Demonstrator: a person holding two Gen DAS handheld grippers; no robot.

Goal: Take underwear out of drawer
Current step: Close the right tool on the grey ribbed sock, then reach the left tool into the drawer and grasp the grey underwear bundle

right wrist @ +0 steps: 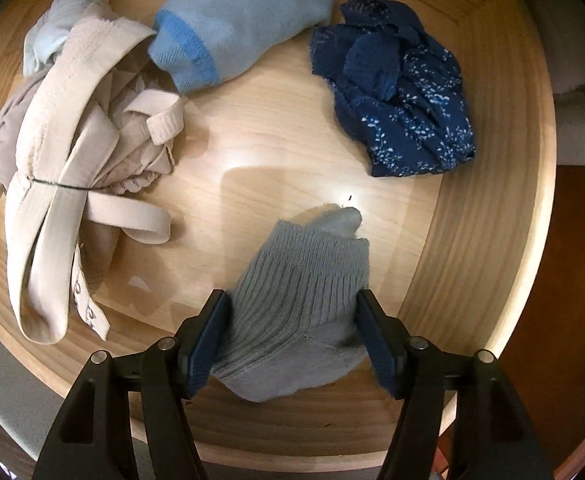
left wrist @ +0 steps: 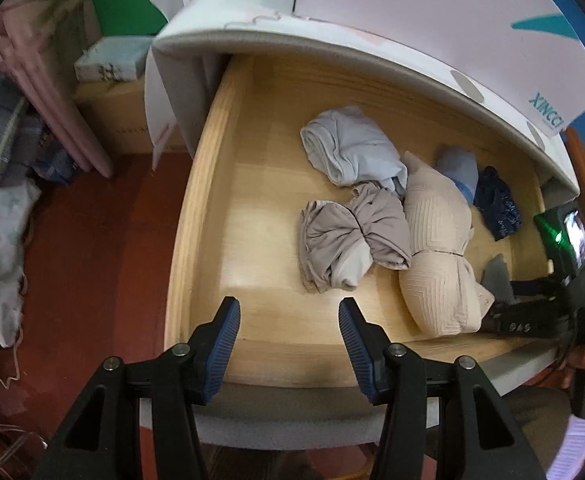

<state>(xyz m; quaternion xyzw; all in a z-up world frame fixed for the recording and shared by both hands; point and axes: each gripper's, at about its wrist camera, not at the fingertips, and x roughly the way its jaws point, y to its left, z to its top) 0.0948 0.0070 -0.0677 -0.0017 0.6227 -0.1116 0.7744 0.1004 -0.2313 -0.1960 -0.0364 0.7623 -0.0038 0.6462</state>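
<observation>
Pale wooden drawer [right wrist: 464, 248] stands pulled out, its contents exposed from above, which explains why both tools point down into it. Right gripper [right wrist: 294, 330] straddles a grey-blue ribbed ankle sock [right wrist: 300, 304] lying on the drawer floor; its jaws stand about half open, pads at the sock's sides, and a firm grip cannot be confirmed. Left gripper [left wrist: 288, 336] hangs over the front rail, partly open and empty. Underwear remains inside: a navy floral-print crumpled brief [right wrist: 404, 100] toward the back corner, with a beige quilted bundled bra [left wrist: 440, 248] and a taupe knotted garment [left wrist: 352, 236] mid-drawer.
</observation>
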